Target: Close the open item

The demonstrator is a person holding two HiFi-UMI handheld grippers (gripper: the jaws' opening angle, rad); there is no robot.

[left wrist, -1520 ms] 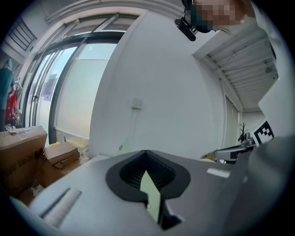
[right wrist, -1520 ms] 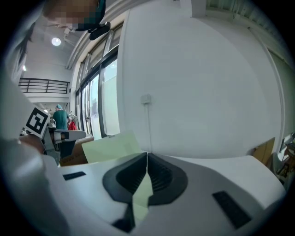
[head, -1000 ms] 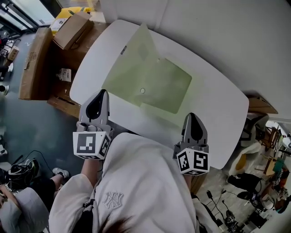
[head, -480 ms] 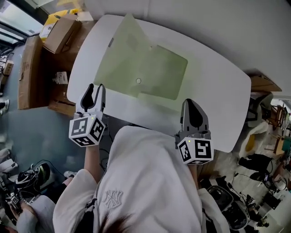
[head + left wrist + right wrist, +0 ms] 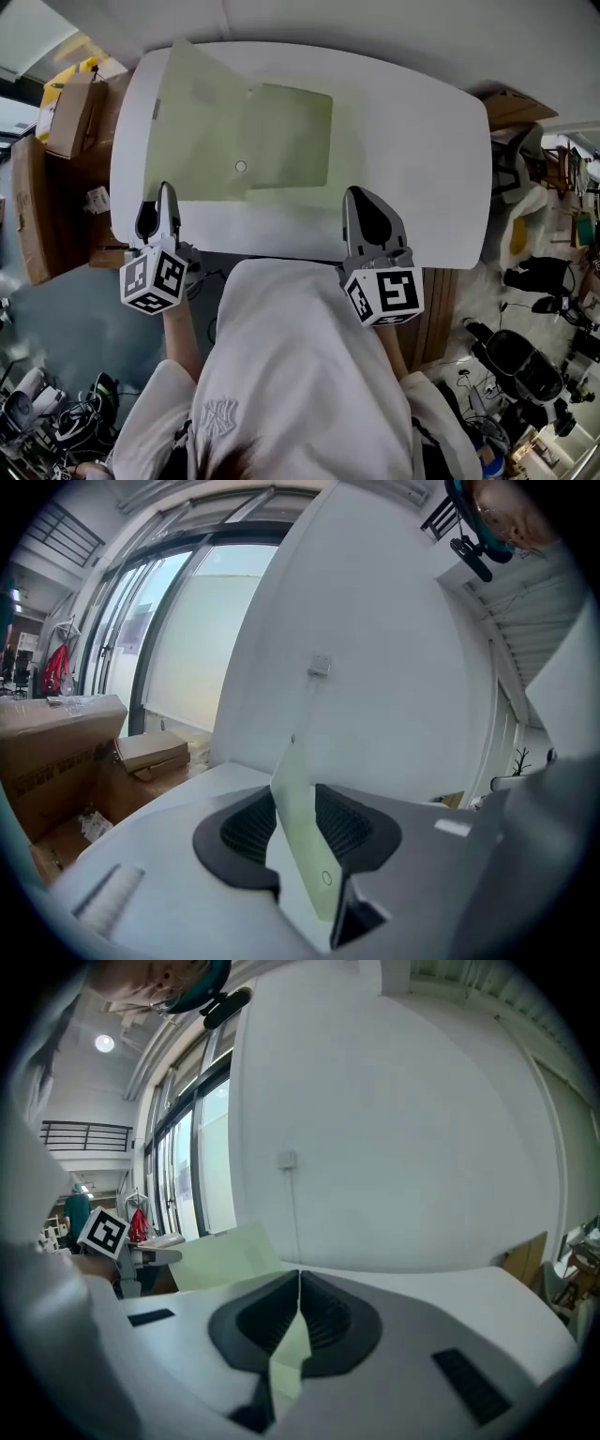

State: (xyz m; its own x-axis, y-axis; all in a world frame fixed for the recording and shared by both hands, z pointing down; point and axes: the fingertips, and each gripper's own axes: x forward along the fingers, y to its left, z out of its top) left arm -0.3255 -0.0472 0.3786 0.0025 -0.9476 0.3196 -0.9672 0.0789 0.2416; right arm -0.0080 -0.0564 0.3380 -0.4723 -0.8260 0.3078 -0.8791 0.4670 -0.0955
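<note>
A pale green folder [image 5: 281, 141] lies open on the white table [image 5: 412, 141]. Its left flap [image 5: 192, 98] stands raised, and a small round snap [image 5: 241, 167] shows near its front edge. My left gripper [image 5: 161, 192] hovers at the table's near left edge, open and empty. In the left gripper view the folder [image 5: 302, 846] shows edge-on through the gap of the left gripper [image 5: 295, 794]. My right gripper [image 5: 361, 199] is shut with nothing in it, just short of the folder's near right corner. In the right gripper view the folder [image 5: 225, 1255] lies ahead of the right gripper [image 5: 299, 1281].
Cardboard boxes [image 5: 67, 112] stand on the floor left of the table. A brown board [image 5: 511, 105] and a chair [image 5: 514, 173] are at the right end. Cables and gear [image 5: 525, 361] lie on the floor to the right. A white wall runs behind the table.
My left gripper's jaws have gone from shut to open, and it has slid to the table's left corner. The right gripper has stayed shut at the near edge.
</note>
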